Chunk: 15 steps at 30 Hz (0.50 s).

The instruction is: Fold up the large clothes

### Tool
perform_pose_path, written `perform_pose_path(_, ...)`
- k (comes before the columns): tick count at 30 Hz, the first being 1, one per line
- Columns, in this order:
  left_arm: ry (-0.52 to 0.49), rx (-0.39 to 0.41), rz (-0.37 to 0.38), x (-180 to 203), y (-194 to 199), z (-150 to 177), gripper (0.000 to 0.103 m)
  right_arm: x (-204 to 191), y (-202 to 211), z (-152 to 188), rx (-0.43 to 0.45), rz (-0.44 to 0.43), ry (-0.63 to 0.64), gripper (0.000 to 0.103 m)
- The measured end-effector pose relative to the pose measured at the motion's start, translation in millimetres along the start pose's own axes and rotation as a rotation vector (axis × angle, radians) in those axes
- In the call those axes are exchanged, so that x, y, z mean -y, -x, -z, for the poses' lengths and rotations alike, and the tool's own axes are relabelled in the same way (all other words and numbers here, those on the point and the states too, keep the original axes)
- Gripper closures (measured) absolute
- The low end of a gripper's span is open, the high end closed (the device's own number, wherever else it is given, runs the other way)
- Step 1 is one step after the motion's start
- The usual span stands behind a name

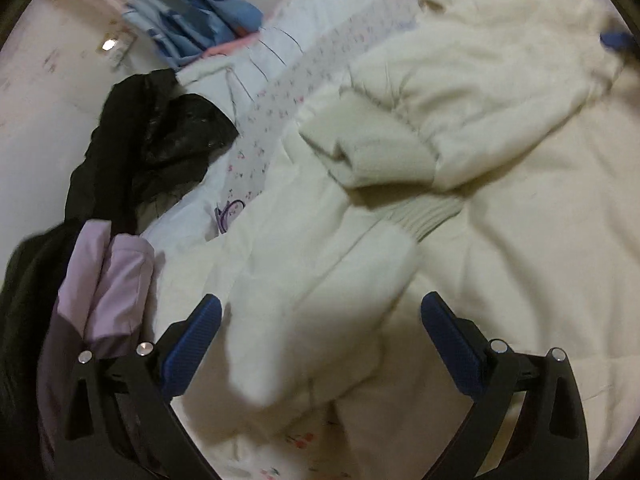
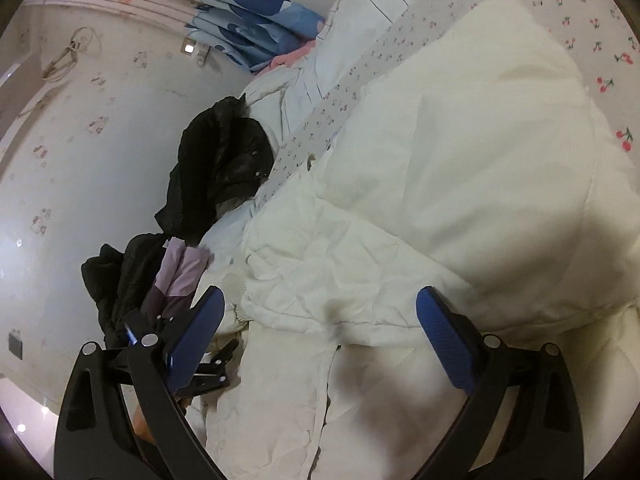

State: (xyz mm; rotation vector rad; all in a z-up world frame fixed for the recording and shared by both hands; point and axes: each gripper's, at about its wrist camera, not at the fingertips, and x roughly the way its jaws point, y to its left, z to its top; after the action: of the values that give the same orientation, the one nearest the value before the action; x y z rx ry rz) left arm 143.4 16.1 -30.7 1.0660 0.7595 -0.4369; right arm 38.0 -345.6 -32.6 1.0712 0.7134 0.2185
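Note:
A cream padded jacket (image 1: 460,80) lies spread over the bed and fills most of both views. In the left wrist view one cuffed sleeve (image 1: 360,148) is folded across its body, and a second thick fold (image 1: 312,300) runs down between the fingers. My left gripper (image 1: 320,300) hangs over that fold with its jaws wide open; its blue pads (image 1: 196,340) are clear of the cloth. My right gripper (image 2: 320,292) is open too, above the jacket's (image 2: 440,160) crumpled edge, with nothing pressed between its pads (image 2: 444,336).
A black jacket (image 2: 224,160) and a lilac garment (image 2: 184,272) are heaped at the bed's left edge against the wall (image 2: 80,160). Folded blue patterned bedding (image 2: 256,24) sits at the head. The cherry-print sheet (image 2: 580,40) shows at the far right.

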Motion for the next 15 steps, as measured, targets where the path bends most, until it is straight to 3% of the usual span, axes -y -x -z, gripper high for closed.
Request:
perform_pose_path(2, -0.040, -0.030, -0.010, 2.4, -9.8, -1.9, 0.012, 3.1, 0.5, 0.3, -0.003, 0.002, -0.008, 0.010)
perform_pose_path(4, -0.015, -0.042, 0.012, -1.5, -17.1, -4.3, 0.025, 2.3, 0.3, -1.0, -0.004, -0.001, -0.012, 0.010)
perform_pose_path(6, 0.096, -0.056, 0.092, -16.1, -20.7, -7.1, 0.049, -1.8, -5.4, 0.6, -0.007, 0.001, -0.008, 0.010)
perform_pose_path(7, 0.140, -0.057, 0.123, -21.4, -19.6, -8.1, 0.055, -2.1, -6.5, 1.3, -0.010, 0.001, -0.007, 0.010)
perform_pose_path(9, 0.312, -0.034, 0.194, -46.6, -15.8, -6.6, 0.081, -2.9, -9.0, 2.3, -0.017, 0.010, -0.003, 0.010)
perform_pose_path(12, 0.620, 0.044, 0.364, -98.2, -4.6, 9.3, 0.083, -1.2, -9.8, 2.6, -0.024, 0.010, -0.011, 0.010)
perform_pose_path(15, 0.800, 0.128, 0.464, -134.9, 8.1, 27.0, 0.085, 0.4, -12.5, 3.2, -0.038, 0.023, -0.013, 0.010)
